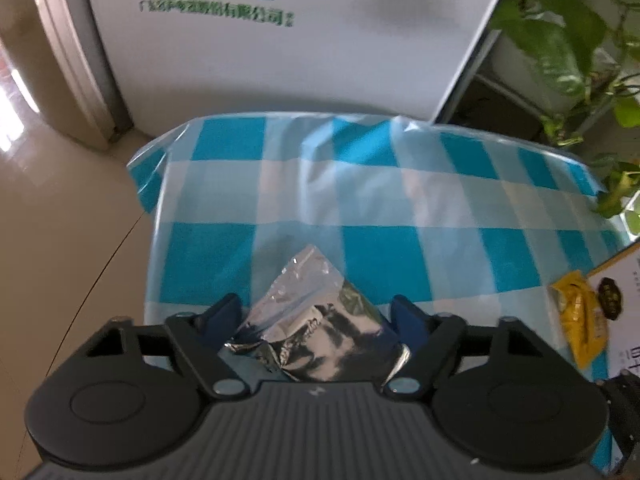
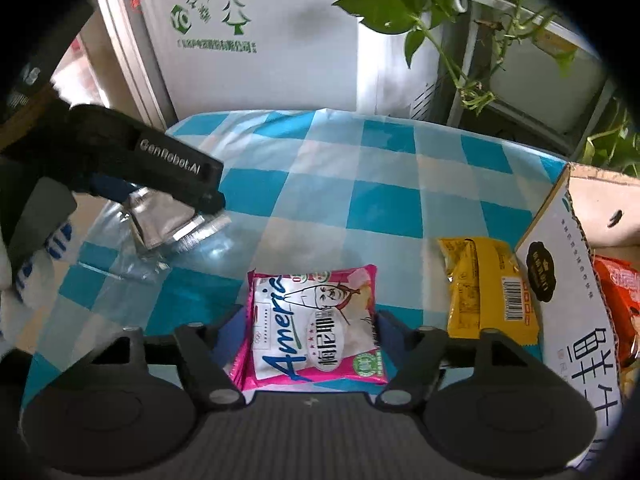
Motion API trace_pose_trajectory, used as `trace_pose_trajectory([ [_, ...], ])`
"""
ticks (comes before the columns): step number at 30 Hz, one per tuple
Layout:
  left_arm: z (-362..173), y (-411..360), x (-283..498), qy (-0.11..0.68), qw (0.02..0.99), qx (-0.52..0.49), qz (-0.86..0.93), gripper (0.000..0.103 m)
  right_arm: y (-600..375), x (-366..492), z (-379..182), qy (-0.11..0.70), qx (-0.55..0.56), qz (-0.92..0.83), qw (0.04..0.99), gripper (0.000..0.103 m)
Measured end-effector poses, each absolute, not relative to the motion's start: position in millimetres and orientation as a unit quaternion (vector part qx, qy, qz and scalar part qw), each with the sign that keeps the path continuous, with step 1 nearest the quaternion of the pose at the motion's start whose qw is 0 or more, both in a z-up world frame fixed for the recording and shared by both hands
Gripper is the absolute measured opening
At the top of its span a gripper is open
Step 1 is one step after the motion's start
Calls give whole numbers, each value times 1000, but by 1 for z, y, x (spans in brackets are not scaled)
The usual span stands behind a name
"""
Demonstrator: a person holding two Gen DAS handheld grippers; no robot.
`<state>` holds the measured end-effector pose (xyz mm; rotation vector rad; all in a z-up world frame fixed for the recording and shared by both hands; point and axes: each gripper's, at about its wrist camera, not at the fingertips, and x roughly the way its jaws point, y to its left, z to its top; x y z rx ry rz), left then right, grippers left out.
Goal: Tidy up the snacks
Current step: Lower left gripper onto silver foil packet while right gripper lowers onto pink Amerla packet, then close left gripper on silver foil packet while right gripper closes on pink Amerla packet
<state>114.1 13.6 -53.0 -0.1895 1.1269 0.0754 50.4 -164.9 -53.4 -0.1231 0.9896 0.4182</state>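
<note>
Blue-and-white checked tablecloth (image 2: 352,168) covers the work surface, with a white panel bearing green print (image 1: 280,40) and a leafy pothos plant (image 2: 424,4) behind it; left gripper (image 1: 316,312) has its jaws clamped on a silver foil packet (image 1: 316,320), pads pressing both edges, packet at 6 o'clock in the left wrist view and at 9 o'clock in the right wrist view; right gripper (image 2: 308,328) has its jaws closed against the sides of a pink-and-white snack packet (image 2: 316,324) at 6 o'clock, which appears to lie flat on the cloth. Carton (image 2: 568,304) stands at 3 o'clock, open top, an orange-red packet (image 2: 616,300) visible inside; yellow snack packet (image 2: 484,288) lies just beside the carton's near wall. Risks, judged: foil is slick and crumpled, so it may slip from the pads or tear under pinch; pink packet is puffy and held by its edges only, so it may buckle and pop free on lifting; clear plastic film (image 2: 132,264) under the left gripper could snag and drag the cloth; both grippers heading for the carton may collide. Count: one foil, one pink, one yellow, one orange-red packet; one carton; two grippers.
</note>
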Motion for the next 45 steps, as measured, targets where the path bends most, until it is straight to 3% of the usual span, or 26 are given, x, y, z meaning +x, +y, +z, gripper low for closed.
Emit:
trace_pose_trajectory([
  [1, -52, 13, 114, 533, 840, -94, 28, 76, -167, 51, -52, 469, -53, 198, 859, 70],
  [9, -44, 4, 111, 522, 847, -107, -5, 68, -171, 53, -50, 471, -44, 196, 859, 64],
  [13, -38, 4, 111, 514, 851, -108, -14, 51, -176, 52, -45, 470, -41, 194, 860, 62],
  [15, -39, 5, 111, 517, 848, -115, -15, 52, -178, 53, -44, 470, -37, 195, 860, 62],
  [18, -40, 9, 112, 520, 846, -122, -1, 62, -182, 53, -45, 480, -32, 194, 855, 62],
  [20, -42, 9, 113, 529, 839, -125, 8, 79, -184, 54, -47, 488, -22, 193, 851, 67],
  [23, -47, 8, 111, 538, 832, -134, 18, 82, -183, 55, -49, 488, -20, 198, 850, 75],
  [26, -48, -1, 111, 540, 832, -126, 24, 90, -179, 56, -52, 495, -22, 199, 845, 78],
  [32, -53, -20, 114, 540, 836, -91, 44, 91, -176, 55, -56, 495, -26, 196, 846, 82],
  [34, -53, -24, 113, 534, 840, -82, 46, 86, -176, 55, -57, 493, -27, 196, 847, 82],
  [37, -53, -25, 111, 523, 848, -76, 33, 74, -175, 52, -56, 489, -43, 195, 849, 72],
  [40, -53, -23, 106, 520, 849, -90, 20, 70, -178, 52, -54, 489, -30, 199, 849, 62],
  [43, -50, -24, 103, 510, 855, -90, 16, 65, -180, 52, -49, 480, -28, 199, 854, 61],
  [45, -48, -24, 102, 504, 858, -94, 13, 55, -182, 52, -46, 475, -26, 197, 857, 61],
])
